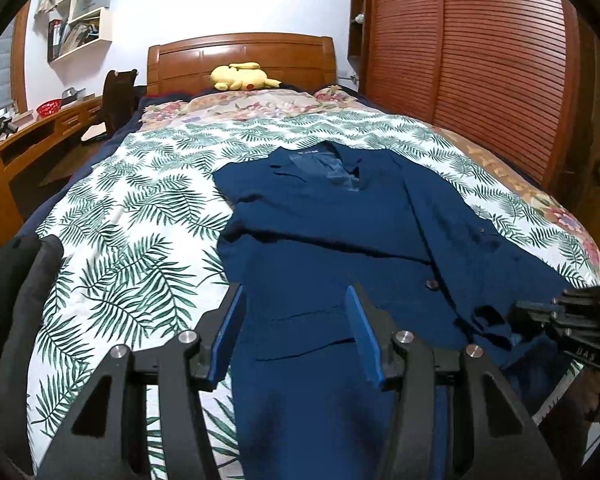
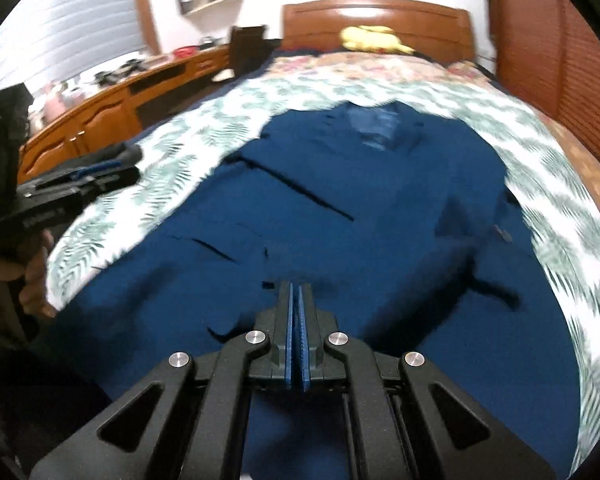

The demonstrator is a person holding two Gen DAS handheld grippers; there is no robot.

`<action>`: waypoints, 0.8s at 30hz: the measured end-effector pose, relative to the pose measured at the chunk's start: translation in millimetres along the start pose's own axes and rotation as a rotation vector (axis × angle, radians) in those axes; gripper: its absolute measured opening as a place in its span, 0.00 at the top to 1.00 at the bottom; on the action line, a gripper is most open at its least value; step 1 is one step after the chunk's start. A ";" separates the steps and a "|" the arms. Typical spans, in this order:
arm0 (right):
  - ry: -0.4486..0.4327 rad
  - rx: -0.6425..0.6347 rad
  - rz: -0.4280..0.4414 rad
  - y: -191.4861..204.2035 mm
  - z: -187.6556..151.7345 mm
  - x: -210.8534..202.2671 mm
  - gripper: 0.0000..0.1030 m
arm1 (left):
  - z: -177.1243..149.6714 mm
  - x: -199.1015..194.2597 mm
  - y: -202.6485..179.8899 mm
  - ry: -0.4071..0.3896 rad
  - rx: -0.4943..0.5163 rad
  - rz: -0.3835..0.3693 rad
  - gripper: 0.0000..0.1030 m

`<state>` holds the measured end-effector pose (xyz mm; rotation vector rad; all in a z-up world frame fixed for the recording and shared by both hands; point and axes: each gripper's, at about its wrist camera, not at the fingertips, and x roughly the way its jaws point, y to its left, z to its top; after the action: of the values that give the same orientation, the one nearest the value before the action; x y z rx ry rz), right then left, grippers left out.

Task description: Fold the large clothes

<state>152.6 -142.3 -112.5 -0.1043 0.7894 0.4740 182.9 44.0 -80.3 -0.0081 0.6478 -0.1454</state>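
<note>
One dark navy woven jacket (image 1: 340, 220) lies flat on the white bedspread with green fern print (image 1: 140, 220), collar and lining toward the wooden headboard (image 1: 240, 60), hem toward the person; long axis runs collar-to-hem, roughly along both grippers' pointing lines; one side already looks folded in over the body, judging by the diagonal edge across the chest. Left gripper (image 1: 296, 332): blue pads stand apart, about half open, navy cloth visible between them but pads not pressing it, so nothing held as far as I can see; it sits over the hem end, left half of the jacket. Right gripper (image 2: 295, 332): blue pads closed against each other, no cloth visibly pinched between them; it hovers over the lower middle of the jacket; this view is motion-blurred so fine folds are unclear. In the left wrist view the right gripper comes in from the right edge at the jacket's lower right corner; both are close to the hem, the right nearer the unfolded right side. My read: next move needs a grip on the hem or right edge, then a carry toward the collar or across. Count: one jacket, two grippers, one yellow plush toy (image 1: 240, 77) at the headboard, one dark grey garment (image 1: 32, 280) at the bed's left edge.
</note>
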 end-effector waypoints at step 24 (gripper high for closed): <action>-0.022 -0.102 -0.088 14.2 8.1 -5.0 0.51 | 2.6 8.9 -33.1 0.014 0.056 -0.043 0.51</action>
<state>148.5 -129.3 -102.0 -0.2270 0.7357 0.4310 187.1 9.9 -81.8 0.0326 0.6581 -0.2049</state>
